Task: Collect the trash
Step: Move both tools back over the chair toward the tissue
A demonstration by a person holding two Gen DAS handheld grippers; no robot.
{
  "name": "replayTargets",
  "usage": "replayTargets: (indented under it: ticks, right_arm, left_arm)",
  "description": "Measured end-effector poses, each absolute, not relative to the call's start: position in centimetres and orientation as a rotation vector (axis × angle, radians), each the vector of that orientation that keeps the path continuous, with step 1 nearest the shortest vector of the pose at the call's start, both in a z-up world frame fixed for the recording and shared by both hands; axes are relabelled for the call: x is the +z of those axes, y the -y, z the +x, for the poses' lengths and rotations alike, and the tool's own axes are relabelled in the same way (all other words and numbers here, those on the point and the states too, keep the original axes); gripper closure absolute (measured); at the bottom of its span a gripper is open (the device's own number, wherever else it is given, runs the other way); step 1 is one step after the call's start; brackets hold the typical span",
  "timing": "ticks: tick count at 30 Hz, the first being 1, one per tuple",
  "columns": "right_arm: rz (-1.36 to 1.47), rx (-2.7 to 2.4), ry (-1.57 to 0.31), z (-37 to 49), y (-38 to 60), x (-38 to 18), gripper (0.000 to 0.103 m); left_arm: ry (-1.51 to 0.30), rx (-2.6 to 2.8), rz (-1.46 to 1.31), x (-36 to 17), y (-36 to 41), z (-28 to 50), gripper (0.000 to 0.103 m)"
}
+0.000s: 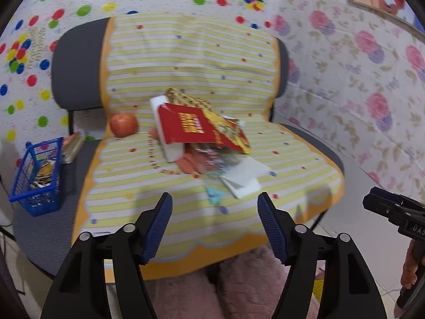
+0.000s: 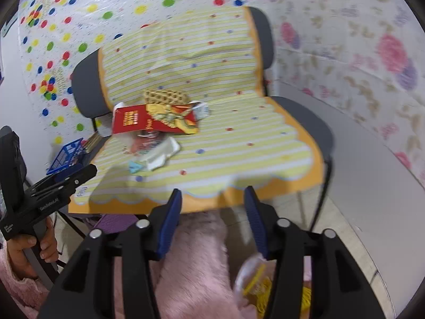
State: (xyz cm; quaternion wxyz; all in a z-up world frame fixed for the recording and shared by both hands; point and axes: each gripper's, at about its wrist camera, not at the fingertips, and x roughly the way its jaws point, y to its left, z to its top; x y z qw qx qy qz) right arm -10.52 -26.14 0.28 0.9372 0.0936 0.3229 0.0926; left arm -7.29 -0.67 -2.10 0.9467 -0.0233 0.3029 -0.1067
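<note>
The task looks hardly begun. Both the left gripper [image 1: 213, 223] and the right gripper [image 2: 212, 218] are spread wide and carry nothing. The trash pile [image 1: 209, 143], a red carton with wrappers and white paper, lies in the frame centre on the striped chair cover [image 1: 186, 61]; the blue basket [image 1: 37, 178] at lower left already contains some scraps
</note>
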Motion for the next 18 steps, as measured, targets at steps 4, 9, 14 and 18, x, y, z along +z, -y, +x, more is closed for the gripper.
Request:
replayTargets:
  ticks: [4, 9, 14, 18]
  right_arm:
    - [0.196, 0.249, -0.674, -7.7, 24.2, -0.1, 0.039]
    - [0.233, 0.303, -0.687, -4.1, 22.0, -1.0, 0.039]
    - [0.255, 0.317, -0.704, -1.3, 20.5, -1.8, 0.044]
    - [0.275, 0.321, -0.716, 0.9, 19.4, -2.2, 0.053]
  left_arm:
    - [-0.626, -0.149, -0.041, -2.4, -0.9, -5.9, 0.028]
    - [-0.65, -0.103, -0.044, -3.2, -2.1, -4.1, 0.027]
    - [-0.66, -0.084, -0.037, -3.7, -2.8, -2.4, 0.027]
    - [-0.668, -0.08, -0.043, -4.1, -3.1, -1.0, 0.027]
